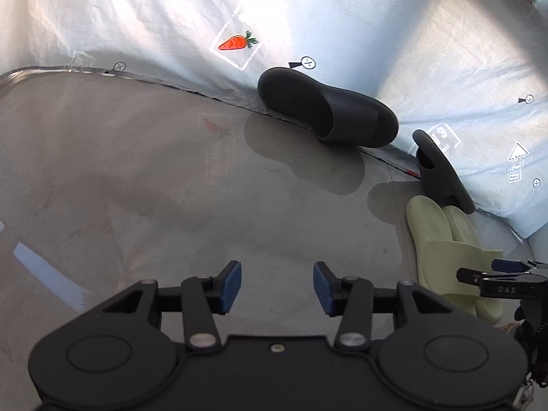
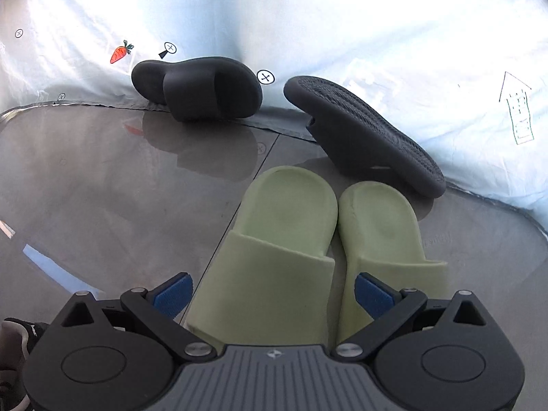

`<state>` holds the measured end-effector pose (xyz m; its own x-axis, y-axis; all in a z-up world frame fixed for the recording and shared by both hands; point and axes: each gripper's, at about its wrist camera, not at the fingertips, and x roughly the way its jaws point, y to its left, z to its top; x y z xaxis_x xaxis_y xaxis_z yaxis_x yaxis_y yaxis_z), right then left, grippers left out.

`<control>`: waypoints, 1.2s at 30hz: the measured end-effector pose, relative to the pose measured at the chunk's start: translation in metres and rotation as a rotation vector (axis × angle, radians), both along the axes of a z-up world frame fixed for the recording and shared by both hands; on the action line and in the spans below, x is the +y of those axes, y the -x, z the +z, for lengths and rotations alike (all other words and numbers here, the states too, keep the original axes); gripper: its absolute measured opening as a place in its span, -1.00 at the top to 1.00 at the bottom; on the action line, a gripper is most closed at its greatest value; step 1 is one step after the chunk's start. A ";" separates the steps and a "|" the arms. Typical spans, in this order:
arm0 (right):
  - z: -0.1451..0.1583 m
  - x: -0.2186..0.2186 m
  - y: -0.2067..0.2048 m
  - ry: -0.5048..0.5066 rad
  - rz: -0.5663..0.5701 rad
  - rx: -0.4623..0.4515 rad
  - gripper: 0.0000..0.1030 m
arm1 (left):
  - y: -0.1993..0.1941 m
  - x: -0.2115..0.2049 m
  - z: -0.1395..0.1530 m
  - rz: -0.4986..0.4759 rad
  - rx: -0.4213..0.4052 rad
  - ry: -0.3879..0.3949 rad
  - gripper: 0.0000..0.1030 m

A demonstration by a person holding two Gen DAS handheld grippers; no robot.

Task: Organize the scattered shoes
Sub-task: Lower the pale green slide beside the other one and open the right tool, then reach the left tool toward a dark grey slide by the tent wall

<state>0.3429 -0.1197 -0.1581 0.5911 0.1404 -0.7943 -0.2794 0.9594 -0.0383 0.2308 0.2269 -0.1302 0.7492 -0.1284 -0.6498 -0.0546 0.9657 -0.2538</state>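
Left gripper [image 1: 277, 287] half open, empty; right gripper [image 2: 270, 294] wide open, green slides [image 2: 287, 239] just ahead, ungripped.

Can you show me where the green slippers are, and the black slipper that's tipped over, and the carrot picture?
green slippers [image 2: 291, 219]: right wrist view, on the left slipper's footbed.
tipped black slipper [image 2: 370, 126]: right wrist view, on its ridged sole, facing up.
carrot picture [image 1: 234, 42]: left wrist view, on the orange carrot body.

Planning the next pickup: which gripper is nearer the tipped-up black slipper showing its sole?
Right. The right gripper hangs over the green pair just before the tipped slipper. The left gripper is over bare floor, further left.
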 end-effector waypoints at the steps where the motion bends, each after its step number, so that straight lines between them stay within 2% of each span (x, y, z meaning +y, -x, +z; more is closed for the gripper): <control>1: -0.002 -0.001 0.000 0.005 -0.026 0.006 -0.98 | -0.001 -0.003 0.001 -0.013 -0.023 -0.012 -0.05; 4: 0.002 -0.007 0.000 -0.049 -0.105 0.007 -0.98 | -0.012 -0.012 0.006 -0.063 -0.100 -0.057 -0.09; 7: 0.020 -0.020 0.000 -0.259 -0.187 -0.028 -0.99 | -0.037 -0.018 0.005 -0.100 -0.128 -0.057 -0.10; 11: 0.039 -0.018 -0.002 -0.349 -0.227 -0.140 -0.99 | -0.070 -0.029 0.004 -0.149 -0.174 -0.075 -0.11; 13: 0.042 -0.014 -0.006 -0.351 -0.220 -0.198 -0.99 | -0.089 -0.039 0.003 -0.172 -0.214 -0.112 -0.11; 20: 0.034 -0.001 -0.009 -0.304 -0.193 -0.299 -1.00 | -0.155 -0.059 -0.012 -0.184 -0.222 -0.136 -0.12; 31: 0.014 -0.005 -0.012 -0.332 -0.225 -0.247 -1.00 | -0.229 -0.063 -0.042 -0.204 -0.212 -0.089 -0.12; 36: 0.007 -0.005 -0.012 -0.331 -0.236 -0.218 -1.00 | -0.254 -0.066 -0.052 -0.257 -0.231 -0.054 -0.12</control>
